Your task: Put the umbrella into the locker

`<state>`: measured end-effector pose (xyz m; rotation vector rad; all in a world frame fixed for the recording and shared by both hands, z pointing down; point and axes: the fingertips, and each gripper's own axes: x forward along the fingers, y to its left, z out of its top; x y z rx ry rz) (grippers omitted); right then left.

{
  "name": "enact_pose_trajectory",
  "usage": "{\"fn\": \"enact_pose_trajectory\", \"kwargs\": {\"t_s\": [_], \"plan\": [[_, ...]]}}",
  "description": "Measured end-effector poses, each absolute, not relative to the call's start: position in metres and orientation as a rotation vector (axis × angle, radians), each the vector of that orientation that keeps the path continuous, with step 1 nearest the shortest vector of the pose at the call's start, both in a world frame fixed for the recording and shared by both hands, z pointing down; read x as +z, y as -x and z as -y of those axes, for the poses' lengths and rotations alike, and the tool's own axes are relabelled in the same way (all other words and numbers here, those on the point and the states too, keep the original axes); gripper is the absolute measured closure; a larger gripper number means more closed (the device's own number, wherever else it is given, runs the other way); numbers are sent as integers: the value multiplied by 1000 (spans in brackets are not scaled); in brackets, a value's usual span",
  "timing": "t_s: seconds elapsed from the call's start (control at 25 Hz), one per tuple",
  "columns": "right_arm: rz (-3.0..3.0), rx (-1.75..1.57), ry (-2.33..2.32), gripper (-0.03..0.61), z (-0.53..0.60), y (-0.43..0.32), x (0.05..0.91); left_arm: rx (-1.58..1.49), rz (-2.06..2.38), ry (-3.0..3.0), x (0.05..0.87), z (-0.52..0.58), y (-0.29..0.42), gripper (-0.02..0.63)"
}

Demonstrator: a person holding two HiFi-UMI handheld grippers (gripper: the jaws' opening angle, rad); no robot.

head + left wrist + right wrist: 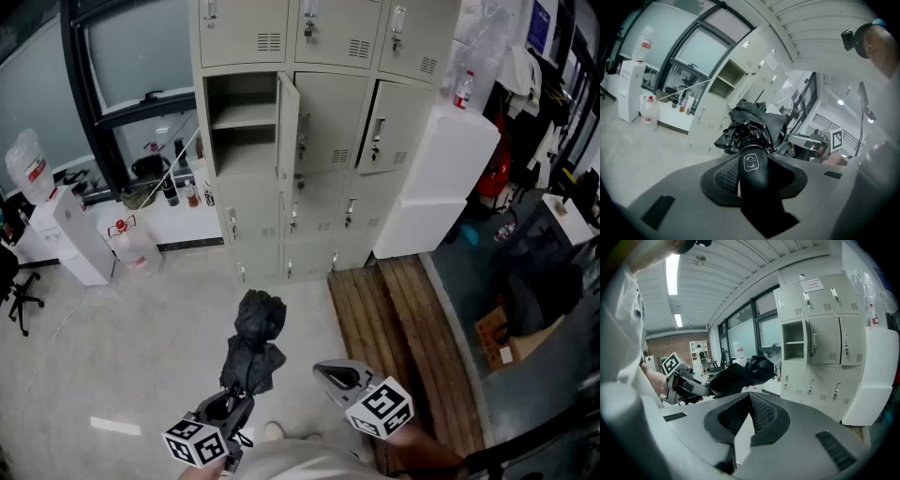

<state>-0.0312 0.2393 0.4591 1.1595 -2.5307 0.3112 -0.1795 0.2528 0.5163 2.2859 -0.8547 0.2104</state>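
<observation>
A folded black umbrella (253, 342) sticks forward and up from my left gripper (223, 409), low in the head view. That gripper (751, 161) is shut on the umbrella's black handle, and the bunched canopy (751, 123) fills the space ahead of it. The beige locker bank stands farther ahead, with one compartment (242, 127) open and its door (289, 127) swung out. My right gripper (339, 377) hovers beside the umbrella on the right, apart from it. Its jaws (750, 397) are shut with nothing between them. From there I also see the umbrella (740, 376) and the open compartment (793, 341).
A tall white box (436, 178) leans against the lockers on the right. Wooden planks (394, 337) lie on the floor to my right. A water dispenser (70, 234), a water jug (136, 246) and a chair (19, 291) stand at the left.
</observation>
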Motion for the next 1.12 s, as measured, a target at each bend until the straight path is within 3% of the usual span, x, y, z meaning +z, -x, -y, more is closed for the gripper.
{"fn": "enact_pose_trajectory", "kwargs": {"t_s": [0.52, 1.12], "plan": [[2409, 347, -974, 563, -196, 110, 476, 253, 908, -2295, 529, -217, 221, 456], [2460, 363, -751, 560, -42, 52, 467, 246, 1130, -2202, 526, -48, 160, 456]]}}
